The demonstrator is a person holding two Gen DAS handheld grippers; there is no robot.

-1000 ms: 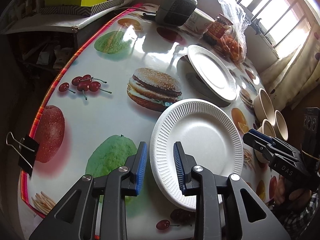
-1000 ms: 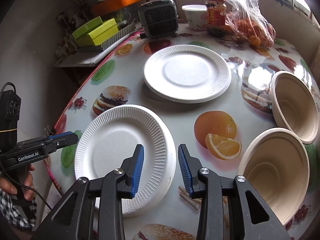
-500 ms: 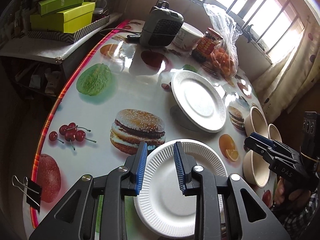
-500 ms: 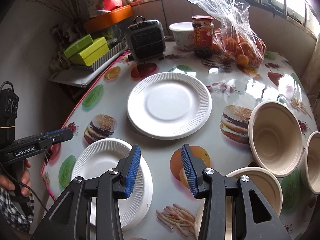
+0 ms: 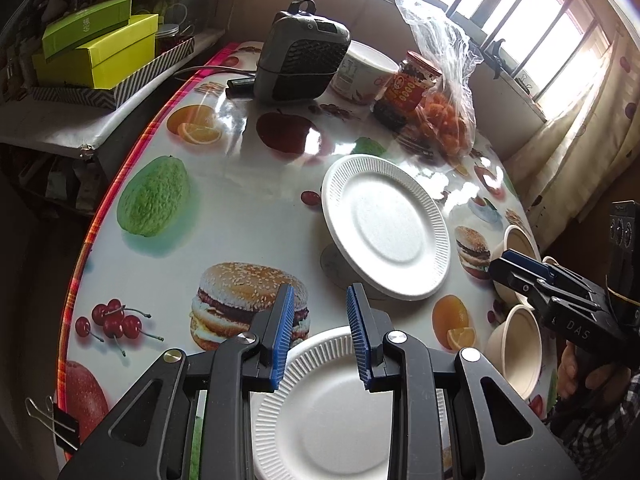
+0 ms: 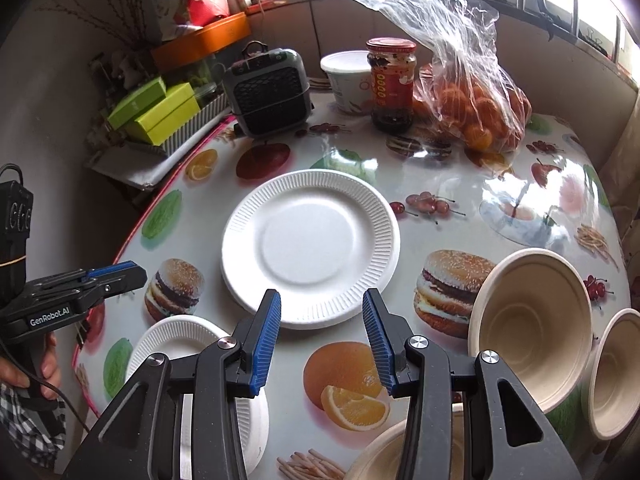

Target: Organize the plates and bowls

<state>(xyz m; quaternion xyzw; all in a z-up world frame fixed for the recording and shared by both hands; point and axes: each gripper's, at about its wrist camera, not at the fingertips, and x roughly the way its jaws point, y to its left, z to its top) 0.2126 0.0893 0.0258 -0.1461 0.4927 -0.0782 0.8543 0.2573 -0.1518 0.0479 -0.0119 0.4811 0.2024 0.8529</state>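
Note:
Two white paper plates lie on the fruit-print table. The far plate (image 5: 386, 228) (image 6: 310, 248) sits mid-table. The near plate (image 5: 324, 412) (image 6: 188, 344) lies at the front edge, under my left gripper (image 5: 320, 340), which is open and empty above it. My right gripper (image 6: 320, 344) is open and empty, above the table between the near plate and the bowls. Three beige bowls stand at the right: one (image 6: 532, 328) upright, one (image 6: 616, 372) at the edge, one (image 6: 380, 456) partly hidden under the right gripper.
At the back stand a small grey heater (image 6: 272, 92), a white tub (image 6: 350, 80), a red-lidded jar (image 6: 390, 84) and a plastic bag of oranges (image 6: 472, 112). Green boxes (image 5: 96, 52) sit on a shelf to the left. A binder clip (image 5: 52, 424) grips the table edge.
Both grippers have pulled back and risen from the near plate. More of the table shows in both views. Both stay open and empty.

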